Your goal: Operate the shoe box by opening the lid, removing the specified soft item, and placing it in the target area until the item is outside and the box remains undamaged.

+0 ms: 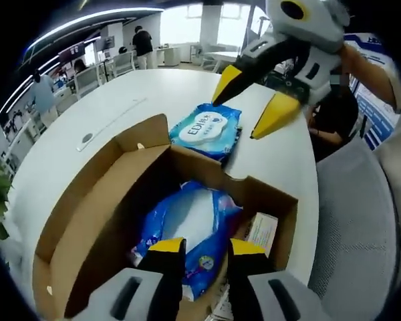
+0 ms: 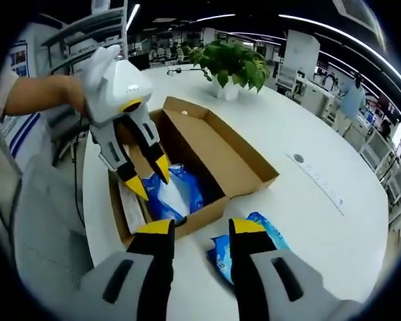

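Surface (image 1: pixel 120 100) is white & round, w/ an office behind it. Cardboard shoe box (image 1: pixel 100 200) sits on it near the edge, lid folded back, top open. Potted plant (image 2: pixel 232 65) stands on the surface beyond the box in the right gripper view.

Inside the box: a blue-and-white soft pack (image 1: pixel 187 221) lying on the bottom, plus a small white carton (image 1: pixel 262 231) against one end wall.

Second blue pack (image 1: pixel 207 130), labelled wipes, lies flat on the surface just outside the box, beside the long wall; in the right gripper view it sits (image 2: pixel 264 237) between that tool's tips & the box.

Left tool (image 1: pixel 206 249): jaws part open, yellow tips down inside the box over the soft pack; can't tell if touching, nothing gripped. Seen from the right gripper view (image 2: pixel 148 177), a person's hand holds it.

Right tool (image 2: pixel 200 227): jaws apart, holding nothing, above the outside pack. In the left gripper view it hangs (image 1: pixel 252 100) over that pack, tips wide.
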